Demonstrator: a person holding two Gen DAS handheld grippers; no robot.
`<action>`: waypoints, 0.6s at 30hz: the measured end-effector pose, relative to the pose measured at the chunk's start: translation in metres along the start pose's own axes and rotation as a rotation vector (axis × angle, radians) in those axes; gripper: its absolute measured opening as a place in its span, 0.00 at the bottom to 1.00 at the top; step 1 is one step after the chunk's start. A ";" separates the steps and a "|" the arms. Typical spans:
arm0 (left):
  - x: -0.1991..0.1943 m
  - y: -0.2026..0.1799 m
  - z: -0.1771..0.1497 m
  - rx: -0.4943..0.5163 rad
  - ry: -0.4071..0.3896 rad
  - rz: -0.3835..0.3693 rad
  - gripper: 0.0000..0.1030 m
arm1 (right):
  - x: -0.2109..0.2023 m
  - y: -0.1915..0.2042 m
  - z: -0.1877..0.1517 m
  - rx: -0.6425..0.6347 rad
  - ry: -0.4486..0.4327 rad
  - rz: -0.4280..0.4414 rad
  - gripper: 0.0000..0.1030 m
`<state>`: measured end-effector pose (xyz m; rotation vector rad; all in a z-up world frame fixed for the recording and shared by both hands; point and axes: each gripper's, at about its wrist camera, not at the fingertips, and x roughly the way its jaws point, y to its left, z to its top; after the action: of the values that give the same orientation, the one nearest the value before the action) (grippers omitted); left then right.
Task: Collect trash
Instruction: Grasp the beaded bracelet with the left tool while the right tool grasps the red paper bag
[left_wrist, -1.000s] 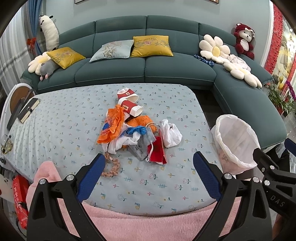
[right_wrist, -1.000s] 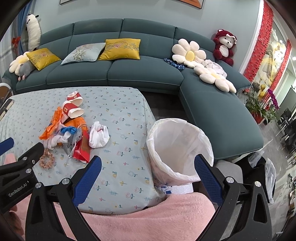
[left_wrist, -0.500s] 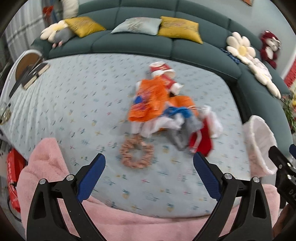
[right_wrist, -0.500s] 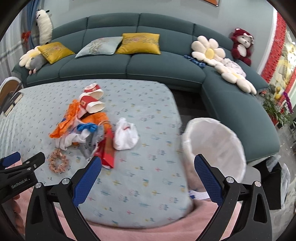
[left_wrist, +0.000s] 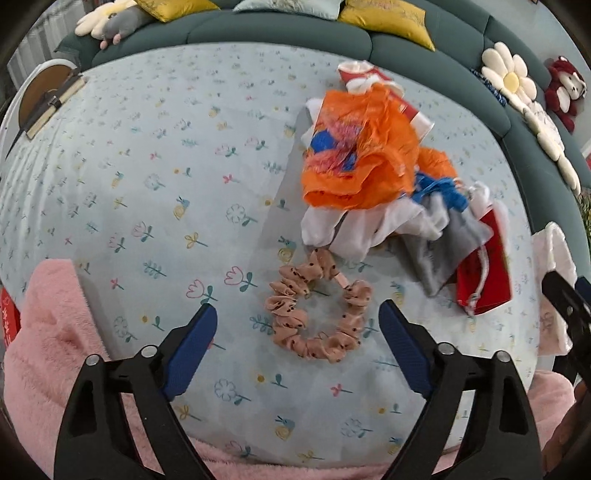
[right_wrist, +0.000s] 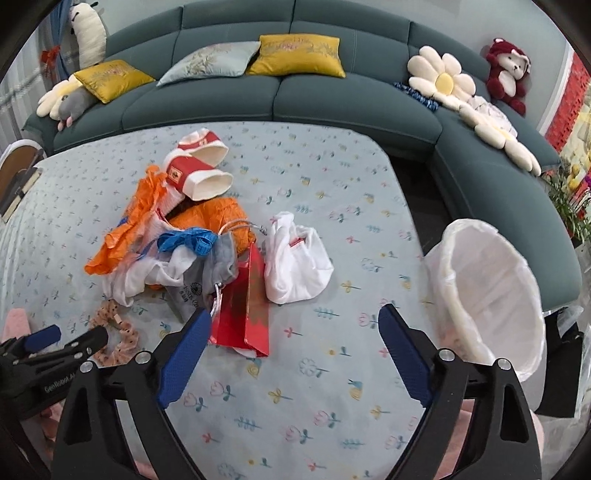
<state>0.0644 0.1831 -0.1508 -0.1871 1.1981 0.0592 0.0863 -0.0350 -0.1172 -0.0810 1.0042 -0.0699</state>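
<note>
A: Status?

B: Approach step. My left gripper (left_wrist: 297, 334) hangs over the scrunchie (left_wrist: 317, 308), jaws apart and closing, nothing pinched yet. Right gripper (right_wrist: 291, 338) likewise narrowing, empty, red paper bag (right_wrist: 243, 310) at its 11 o'clock.

A: Next?

B: Probably drop lower and pinch the ring's rim. It's peach, dotted, ruffled, flat on the floral cloth (left_wrist: 147, 184). Lined bin (right_wrist: 491, 295) sits at 3 o'clock.
</note>
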 end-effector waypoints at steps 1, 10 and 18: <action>0.004 0.003 0.000 -0.009 0.009 -0.010 0.78 | 0.004 0.000 0.000 0.002 0.008 -0.001 0.79; 0.020 0.032 0.001 -0.068 0.062 -0.040 0.56 | 0.039 0.016 -0.006 -0.031 0.089 0.016 0.53; 0.023 0.023 -0.003 -0.020 0.082 -0.058 0.16 | 0.051 0.020 -0.012 -0.013 0.149 0.047 0.06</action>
<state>0.0671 0.2042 -0.1762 -0.2438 1.2731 0.0134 0.1039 -0.0206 -0.1683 -0.0652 1.1549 -0.0266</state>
